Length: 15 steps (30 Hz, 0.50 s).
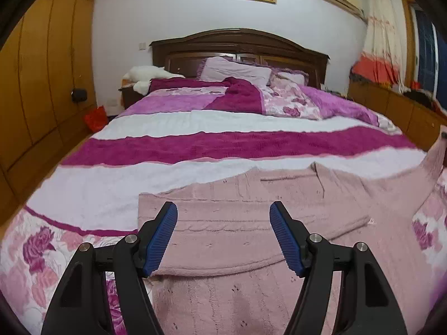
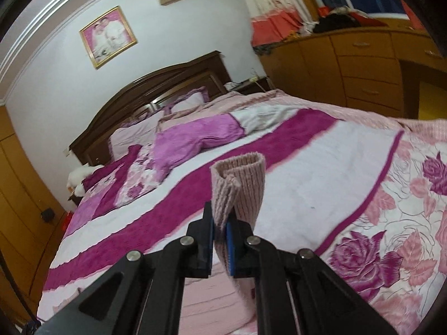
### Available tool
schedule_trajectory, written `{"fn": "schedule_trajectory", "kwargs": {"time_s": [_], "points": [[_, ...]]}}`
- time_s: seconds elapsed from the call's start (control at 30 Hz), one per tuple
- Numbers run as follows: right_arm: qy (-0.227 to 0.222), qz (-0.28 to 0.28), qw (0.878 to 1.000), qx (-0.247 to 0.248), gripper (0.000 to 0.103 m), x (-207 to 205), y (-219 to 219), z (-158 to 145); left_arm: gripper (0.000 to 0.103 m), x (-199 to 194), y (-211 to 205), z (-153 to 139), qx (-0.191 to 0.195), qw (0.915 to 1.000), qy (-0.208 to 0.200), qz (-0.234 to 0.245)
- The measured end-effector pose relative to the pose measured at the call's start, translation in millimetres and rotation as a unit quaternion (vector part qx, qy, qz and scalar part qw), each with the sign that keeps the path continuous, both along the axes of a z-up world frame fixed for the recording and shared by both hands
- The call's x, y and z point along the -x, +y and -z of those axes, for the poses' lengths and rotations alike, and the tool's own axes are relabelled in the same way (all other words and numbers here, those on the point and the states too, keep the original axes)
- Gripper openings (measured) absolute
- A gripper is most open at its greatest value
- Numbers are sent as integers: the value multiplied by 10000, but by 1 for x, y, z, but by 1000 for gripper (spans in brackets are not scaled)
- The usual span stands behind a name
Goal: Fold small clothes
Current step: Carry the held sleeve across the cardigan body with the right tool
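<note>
A: Where do we stand with the sweater (image 1: 237, 240)?

B: It lies flat on the near end of the bed (image 1: 195, 145), pink knit, one side already folded in over the body. Our left gripper (image 1: 223, 234) hovers right over that folded part, fingers (image 1: 162, 237) spread, nothing between them.

A: And the right?

B: Our right gripper (image 2: 220, 223) has its fingers pressed together on the ribbed cuff (image 2: 240, 184) of the sleeve (image 1: 430, 162). The cuff stands up out of the pinch, well clear of the bedspread.

A: So which way does the sleeve run?

B: From the pinch it slopes down and leftward to the shoulder, its long axis across the garment. The body lies to the left of our right hand, so we judge the coming move is a carry leftward, laying the sleeve over the chest.

A: Which hand is nearer the landing spot?

B: The left, directly above it. It may have to clear out or pin the fold.

A: Count?

B: One sweater, one sleeve lifted, two grippers. We see at least two pillows (image 1: 234, 68) at the headboard (image 1: 240, 43), well apart from us.
</note>
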State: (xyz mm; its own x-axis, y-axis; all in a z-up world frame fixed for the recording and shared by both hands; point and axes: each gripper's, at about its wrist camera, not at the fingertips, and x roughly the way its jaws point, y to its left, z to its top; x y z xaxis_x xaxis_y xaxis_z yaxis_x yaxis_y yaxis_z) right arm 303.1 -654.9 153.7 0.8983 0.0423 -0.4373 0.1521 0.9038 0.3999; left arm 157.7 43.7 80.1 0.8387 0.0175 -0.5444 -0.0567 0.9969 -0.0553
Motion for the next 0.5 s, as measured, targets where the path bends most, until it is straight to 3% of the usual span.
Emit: {"fn": "schedule_trajectory", "kwargs": {"time_s": [0.2, 0.3, 0.5], "points": [[-139, -388, 9991, 138, 8, 7, 58, -23, 40, 1, 17, -7, 306, 9994, -85, -128], [-145, -596, 9978, 270, 8, 9, 88, -31, 38, 2, 20, -10, 259, 9994, -112, -181], [-75, -964, 9929, 688, 8, 8, 149, -50, 38, -5, 33, -4, 525, 9975, 167, -438]]}}
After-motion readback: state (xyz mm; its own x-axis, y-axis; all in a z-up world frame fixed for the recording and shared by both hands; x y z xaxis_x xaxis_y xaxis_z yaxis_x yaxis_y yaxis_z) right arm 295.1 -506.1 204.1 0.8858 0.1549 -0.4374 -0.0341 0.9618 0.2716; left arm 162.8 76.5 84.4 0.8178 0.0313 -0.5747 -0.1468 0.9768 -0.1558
